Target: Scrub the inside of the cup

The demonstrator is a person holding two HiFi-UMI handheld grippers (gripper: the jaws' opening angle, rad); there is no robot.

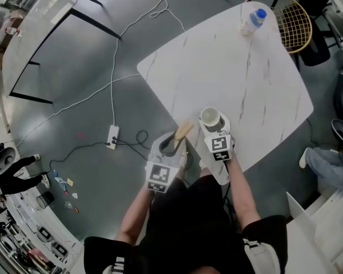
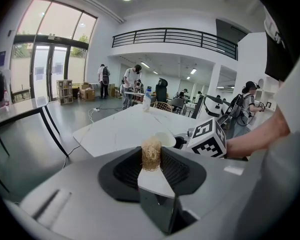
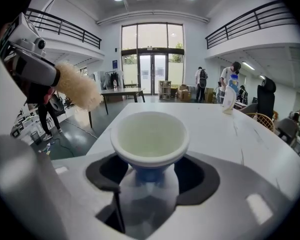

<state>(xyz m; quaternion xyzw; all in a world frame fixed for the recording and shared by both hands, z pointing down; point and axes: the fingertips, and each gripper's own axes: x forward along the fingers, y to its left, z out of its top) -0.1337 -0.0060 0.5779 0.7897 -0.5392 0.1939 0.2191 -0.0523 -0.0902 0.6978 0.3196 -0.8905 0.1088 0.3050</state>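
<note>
The right gripper (image 3: pixel 150 173) is clamped on the cup (image 3: pixel 150 134), its jaws pressed against the blue lower part while the white bowl opens upward, empty and unobstructed. The left gripper (image 2: pixel 151 159) is closed on a straw-coloured fibrous scrubber (image 2: pixel 151 153), which sticks out past the jaw tips. In the head view the scrubber sits just to the left of the cup's rim, outside it and not touching (the right gripper view shows a clear gap between the two). Both tools are held over the near corner of a white, faintly veined table (image 1: pixel 246 79), close to its edge. Nothing lies between scrubber and cup. At the far corner of the table stands a clear bottle with a blue cap (image 1: pixel 253 20), well apart from the cup, and a wicker chair (image 1: pixel 296 23) stands just beyond it. On the grey floor to the left a power strip (image 1: pixel 112 137) lies with a white cable (image 1: pixel 113 84) running away from it, and another table (image 1: pixel 40 33) stands further left. People stand in the background near the glass doors.
</note>
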